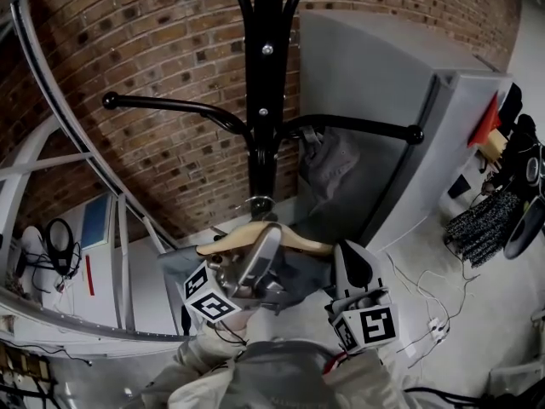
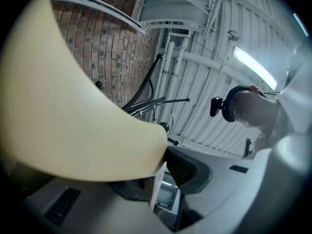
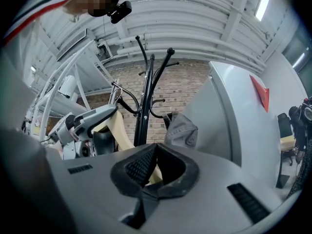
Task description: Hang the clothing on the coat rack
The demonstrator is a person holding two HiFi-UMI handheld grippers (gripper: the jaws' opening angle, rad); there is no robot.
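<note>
Clothing first: in the head view a dark garment point(image 1: 298, 273) is hanging off a wooden hanger point(image 1: 311, 244), just in front of the black coat rack point(image 1: 266, 100) and below its arms. The hanger's metal hook point(image 1: 260, 203) is sitting right by the rack's pole, but I can't tell if it's touching. The left gripper point(image 1: 262, 244) is clamping the middle of the hanger, and the right gripper point(image 1: 353, 267) is sitting at the hanger's right end. A second piece, a grey garment point(image 1: 330, 162), is hanging on the rack's right arm, next to a grey cabinet point(image 1: 383, 100). A brick wall point(image 1: 153, 41) is running behind it all.

In the left gripper view the hanger point(image 2: 73, 106) is filling most of the frame, and the left gripper point(image 2: 163, 165) is pinching it tight between its jaws. The coat rack point(image 2: 146, 89) is showing past the hanger, against the brick wall point(image 2: 97, 43).

In the right gripper view the right gripper point(image 3: 151, 172) is looking closed around the hanger's arm, with a pale strip of wood showing between the black pads point(image 3: 131, 167). The hanger point(image 3: 114, 130) is running up and left into the left gripper point(image 3: 87, 123). The grey garment point(image 3: 181, 129) is dangling from the coat rack point(image 3: 146, 96), just right of the pole.
</note>
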